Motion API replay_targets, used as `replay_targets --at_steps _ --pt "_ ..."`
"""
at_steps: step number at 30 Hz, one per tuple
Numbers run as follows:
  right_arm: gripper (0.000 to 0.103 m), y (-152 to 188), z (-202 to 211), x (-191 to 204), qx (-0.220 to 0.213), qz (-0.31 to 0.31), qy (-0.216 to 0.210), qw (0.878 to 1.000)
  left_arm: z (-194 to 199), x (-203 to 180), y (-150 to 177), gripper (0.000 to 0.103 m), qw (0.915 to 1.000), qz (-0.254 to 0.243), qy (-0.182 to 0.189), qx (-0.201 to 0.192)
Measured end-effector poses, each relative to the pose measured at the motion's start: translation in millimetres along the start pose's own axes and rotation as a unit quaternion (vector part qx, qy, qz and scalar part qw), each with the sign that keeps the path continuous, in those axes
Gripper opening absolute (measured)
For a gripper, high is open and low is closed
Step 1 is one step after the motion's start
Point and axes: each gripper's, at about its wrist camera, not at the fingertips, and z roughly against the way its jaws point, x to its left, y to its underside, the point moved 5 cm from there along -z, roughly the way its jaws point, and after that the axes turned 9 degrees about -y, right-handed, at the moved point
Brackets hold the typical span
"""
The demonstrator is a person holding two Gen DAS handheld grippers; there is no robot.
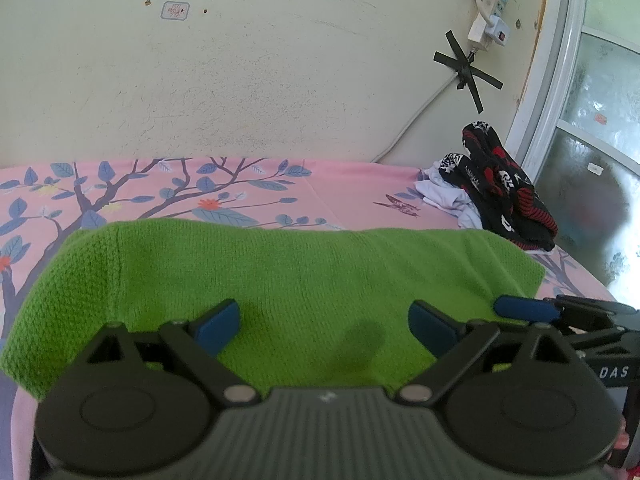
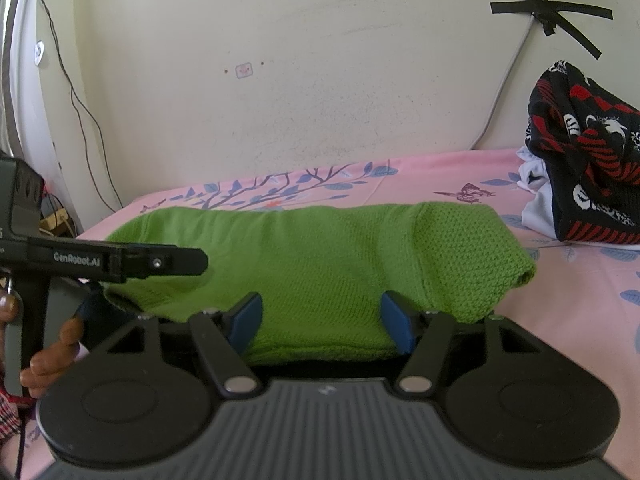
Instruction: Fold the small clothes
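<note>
Partly hidden green knit (image 1: 280, 280); left gripper (image 1: 324, 324), right gripper (image 2: 320, 320) fingers spread, pinching nothing.

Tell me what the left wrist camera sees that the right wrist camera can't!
Only the left wrist view shows the white power strip taped to the wall and the frosted window on the right.

Only the right wrist view shows a thin black cable running down the wall on the left, and the person's fingers holding the other tool.

Both show the green knitted garment lying on the pink flowery bedsheet, the black and red clothes pile, and black tape crosses on the wall. Both grippers have open jaws over the green garment.
</note>
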Motion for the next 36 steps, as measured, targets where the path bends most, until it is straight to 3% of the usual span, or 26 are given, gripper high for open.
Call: replay_targets --at_steps 25,29,31,33,36 --pt "0.056 -1 1 -1 0.008 -0.001 0.005 1.000 0 1 -1 0.095 1.0000 0.001 0.000 0.001" --pt "0.061 -8 37 -5 -0.040 -0.036 0.013 0.998 12 12 -3 0.096 0.9992 0.035 0.004 -0.021" --pt "0.063 -11 58 -17 -0.057 -0.051 0.040 0.996 20 18 -6 0.095 0.9976 0.059 0.018 -0.031" --pt "0.063 -12 72 -37 -0.058 -0.086 0.055 0.993 26 22 -9 0.091 0.9951 0.079 0.045 -0.039" --pt "0.063 -5 77 -67 -0.046 -0.179 0.041 0.982 33 17 -9 0.073 0.9929 0.082 0.075 -0.043"
